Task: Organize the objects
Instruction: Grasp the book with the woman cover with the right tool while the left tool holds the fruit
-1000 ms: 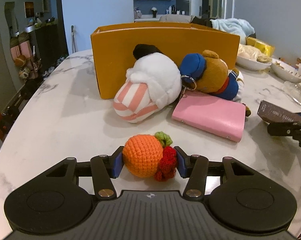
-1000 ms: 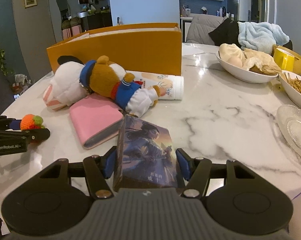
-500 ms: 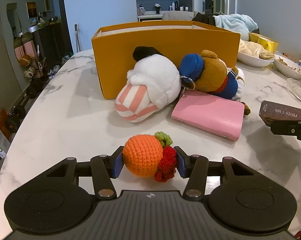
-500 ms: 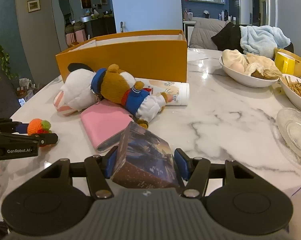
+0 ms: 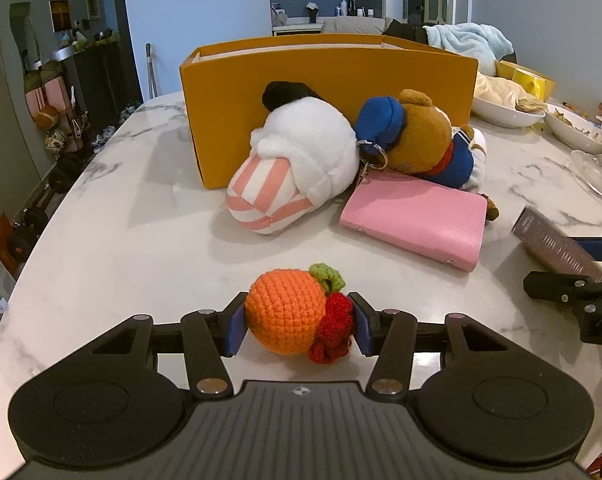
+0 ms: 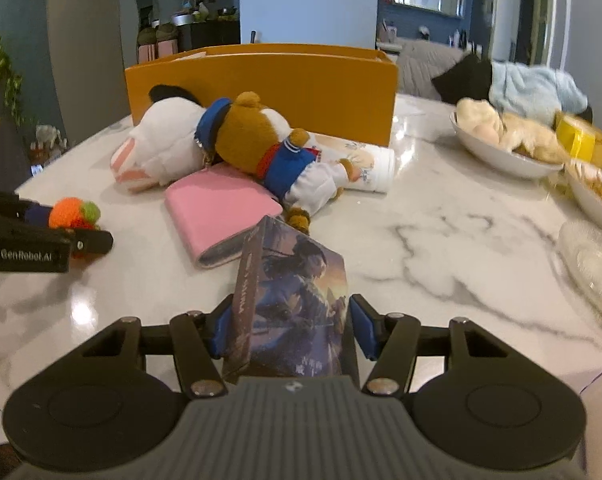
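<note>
My left gripper [image 5: 299, 326] is shut on a crocheted orange [image 5: 285, 312] with a green leaf and red berries, just above the marble table [image 5: 121, 240]. My right gripper [image 6: 287, 330] has a dark illustrated card box [image 6: 297, 292] between its fingers. The box is tilted on edge with the pads against its sides, and the jaws are opening slightly. Ahead lie a white and pink-striped plush [image 5: 301, 160], a brown bear plush [image 5: 421, 136] in blue clothes and a pink wallet [image 5: 417, 216]. Behind them stands an open orange box [image 5: 325, 76].
A white printed tube [image 6: 369, 160] lies behind the bear. Bowls of food [image 6: 501, 156] and a glass dish [image 6: 593, 260] stand along the right side of the table. The table's left edge drops to the floor, where shoes and weights lie.
The card box has tipped from lying flat to standing tilted on edge between the right gripper's fingers. The left gripper holds the crocheted orange in the same place.
</note>
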Available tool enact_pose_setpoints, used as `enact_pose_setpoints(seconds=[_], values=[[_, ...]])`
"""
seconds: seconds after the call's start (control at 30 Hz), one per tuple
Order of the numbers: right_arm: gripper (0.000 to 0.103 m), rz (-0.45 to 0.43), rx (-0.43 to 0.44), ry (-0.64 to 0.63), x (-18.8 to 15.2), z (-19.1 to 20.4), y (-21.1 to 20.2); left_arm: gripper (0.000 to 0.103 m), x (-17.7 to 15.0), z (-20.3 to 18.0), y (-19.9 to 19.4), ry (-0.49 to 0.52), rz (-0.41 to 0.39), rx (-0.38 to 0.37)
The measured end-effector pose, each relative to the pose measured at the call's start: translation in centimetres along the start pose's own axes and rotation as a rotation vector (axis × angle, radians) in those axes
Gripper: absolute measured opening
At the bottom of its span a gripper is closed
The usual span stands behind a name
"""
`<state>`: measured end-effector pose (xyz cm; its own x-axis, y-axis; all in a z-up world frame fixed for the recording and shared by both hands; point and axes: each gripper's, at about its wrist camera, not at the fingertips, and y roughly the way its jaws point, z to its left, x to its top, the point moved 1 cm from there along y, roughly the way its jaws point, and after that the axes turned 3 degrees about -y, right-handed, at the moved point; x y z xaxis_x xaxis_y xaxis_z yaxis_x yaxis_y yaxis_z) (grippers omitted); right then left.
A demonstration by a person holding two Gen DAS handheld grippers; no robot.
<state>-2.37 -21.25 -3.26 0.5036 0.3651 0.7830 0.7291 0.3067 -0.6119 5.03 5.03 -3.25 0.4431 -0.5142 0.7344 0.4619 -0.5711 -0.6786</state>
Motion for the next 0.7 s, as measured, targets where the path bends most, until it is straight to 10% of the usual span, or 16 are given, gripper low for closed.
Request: enact_pose_setpoints(seconds=[0.47,0.57,0.7], values=[[0.079,-0.036,0.042,0.008,-1.2,0.1,-0.2,0.06,0.1,-0.1,0.1,0.004,-0.003,-0.001],[0.059,-0.071,0.011,-0.015,-1.7,1.1,-0.5,0.06,0.1,-0.1,0.1,0.005,-0.004,-0.002],[0.059,-0.07,0.012,0.005,-1.5,1.1,-0.5,0.06,0.1,-0.1,0.1,0.004,-0.003,-0.003]])
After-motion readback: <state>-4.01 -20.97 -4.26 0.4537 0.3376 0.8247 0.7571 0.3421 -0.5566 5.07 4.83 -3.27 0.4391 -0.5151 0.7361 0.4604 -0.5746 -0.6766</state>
